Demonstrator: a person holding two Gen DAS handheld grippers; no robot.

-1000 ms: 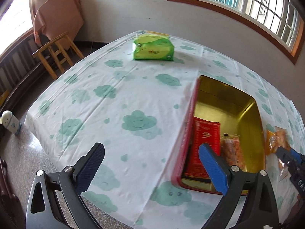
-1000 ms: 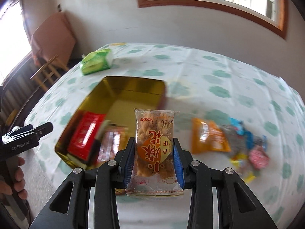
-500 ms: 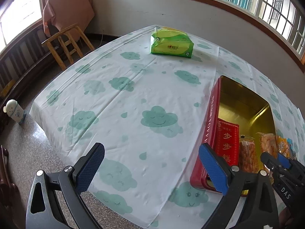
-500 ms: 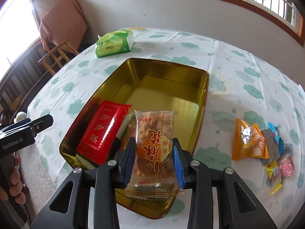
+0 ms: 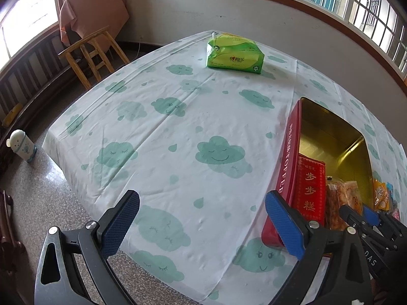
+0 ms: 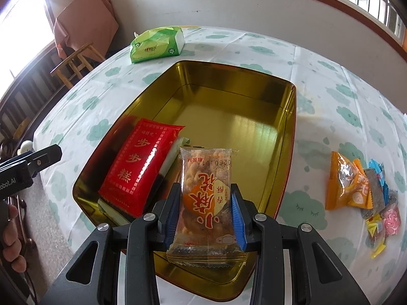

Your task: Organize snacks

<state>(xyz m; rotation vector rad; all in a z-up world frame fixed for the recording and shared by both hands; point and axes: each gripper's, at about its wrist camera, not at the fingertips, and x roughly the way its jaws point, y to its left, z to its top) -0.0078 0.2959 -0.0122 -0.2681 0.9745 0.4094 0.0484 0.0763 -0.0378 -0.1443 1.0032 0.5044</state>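
Observation:
My right gripper (image 6: 206, 212) is shut on a clear snack packet (image 6: 206, 203) with orange print, held upright over the near end of the gold tin (image 6: 282, 137). A red packet (image 6: 138, 165) lies in the tin's near left, with a pale packet partly under it. Loose snacks (image 6: 356, 185) lie on the cloth to the right of the tin. My left gripper (image 5: 201, 218) is open and empty above the table's near edge, left of the tin (image 5: 288, 162). The red packet (image 5: 309, 190) and the held packet (image 5: 343, 200) show there, with the right gripper (image 5: 366, 216) behind.
A green tissue pack (image 5: 234, 53) lies at the far end of the cloud-print tablecloth (image 5: 178, 139). A wooden stool (image 5: 94, 53) stands beyond the table's left side. A small white container (image 5: 23, 146) stands on the floor. Small wrapped sweets (image 6: 381, 221) lie by the loose snacks.
My right gripper has carried the clear packet from the cloth beside the tin to over the tin's near end. The left gripper has drifted left, away from the tin, still open.

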